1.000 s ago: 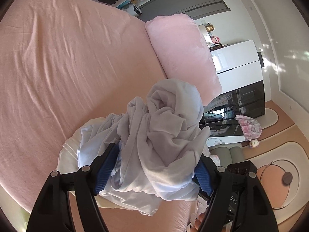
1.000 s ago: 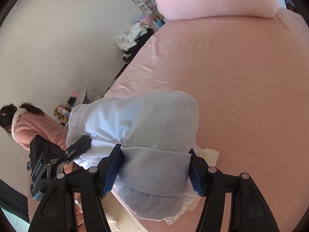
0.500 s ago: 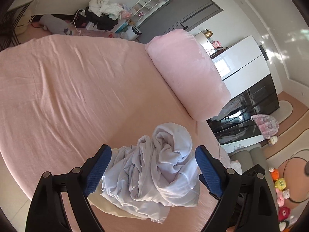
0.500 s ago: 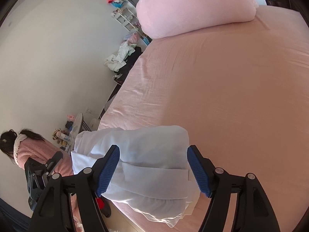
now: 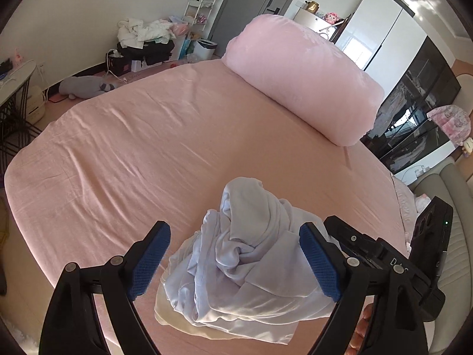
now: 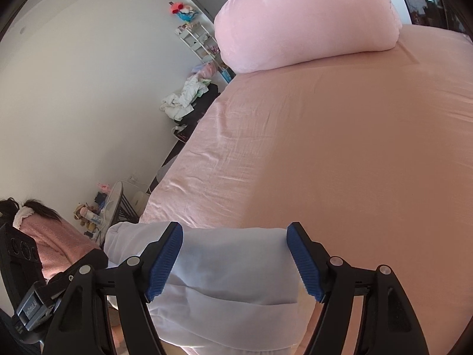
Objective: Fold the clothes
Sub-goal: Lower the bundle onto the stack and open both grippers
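Left tool (image 5: 233, 260) spread wide, its jaws just opened, pads clear of the white garment (image 5: 245, 269) between them. Right tool (image 6: 233, 261) likewise spread. I note the garment bunched at the near edge of the pink bed (image 5: 147, 148), pillow (image 5: 301, 74) beyond.

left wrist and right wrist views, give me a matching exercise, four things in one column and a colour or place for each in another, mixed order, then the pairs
Things
1. garment
2. pillow
3. gripper pads
4. heap of clothes

Colour or place
A. blue
B. on the floor by the far wall
C. pale, bunched at the near edge of the bed
D. pink, at the head of the bed

Pairs: 1-C, 2-D, 3-A, 4-B
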Tool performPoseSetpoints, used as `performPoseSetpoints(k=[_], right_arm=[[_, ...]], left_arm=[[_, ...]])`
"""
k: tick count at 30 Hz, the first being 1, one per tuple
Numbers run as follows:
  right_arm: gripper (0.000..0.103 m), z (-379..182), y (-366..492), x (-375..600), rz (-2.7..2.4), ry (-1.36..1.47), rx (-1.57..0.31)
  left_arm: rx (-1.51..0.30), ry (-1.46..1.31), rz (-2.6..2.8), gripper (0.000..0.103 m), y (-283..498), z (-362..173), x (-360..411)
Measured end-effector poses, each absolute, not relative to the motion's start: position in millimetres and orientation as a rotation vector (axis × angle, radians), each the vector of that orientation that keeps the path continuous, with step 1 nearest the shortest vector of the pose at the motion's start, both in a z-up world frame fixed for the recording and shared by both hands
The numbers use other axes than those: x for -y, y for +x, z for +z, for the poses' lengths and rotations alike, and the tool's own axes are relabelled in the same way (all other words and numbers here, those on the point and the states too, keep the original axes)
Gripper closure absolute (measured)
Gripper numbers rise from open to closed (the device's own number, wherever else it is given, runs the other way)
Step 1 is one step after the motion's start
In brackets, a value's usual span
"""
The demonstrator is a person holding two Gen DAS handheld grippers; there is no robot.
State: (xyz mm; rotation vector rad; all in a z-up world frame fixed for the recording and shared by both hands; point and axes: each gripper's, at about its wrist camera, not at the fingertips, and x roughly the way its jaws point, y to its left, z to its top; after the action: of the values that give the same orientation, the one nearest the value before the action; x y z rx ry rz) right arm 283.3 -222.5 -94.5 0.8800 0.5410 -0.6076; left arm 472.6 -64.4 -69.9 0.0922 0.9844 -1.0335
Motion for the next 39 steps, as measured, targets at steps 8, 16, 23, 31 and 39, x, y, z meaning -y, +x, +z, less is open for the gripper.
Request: performPoseSetpoints(k=[8,16,23,31,39], right_arm=[[0.031,-114.2,295.5,219.0,-0.639,0.894,-0.745],[0.03,-136.4,310.9,219.7,-0.625,0.911,-0.852],[0.03,-139.0,305.9,219.2,-0.664,0.859,-0.821],[0.028,-99.3,269.7,216.5,-0.62,0.906,-0.596],[0.028,-87.4,259.3,211.0,-0.554,0.898,-0.586]], left_arm=[[-1.077,0.07,-0.938,0.012,497.2,-95.8,57.8],[-1.11,0.108,-0.874,0.0,512.2,-125.6,55.9],[-1.078,0.054,-0.902,0.0,505.6,-120.0,51.3],[-1.048,0.009,-0.994,0.0,497.6,-78.2,42.5],[-1.076,-0.124,-1.097,0.0,491.7,-62.3,25.9]])
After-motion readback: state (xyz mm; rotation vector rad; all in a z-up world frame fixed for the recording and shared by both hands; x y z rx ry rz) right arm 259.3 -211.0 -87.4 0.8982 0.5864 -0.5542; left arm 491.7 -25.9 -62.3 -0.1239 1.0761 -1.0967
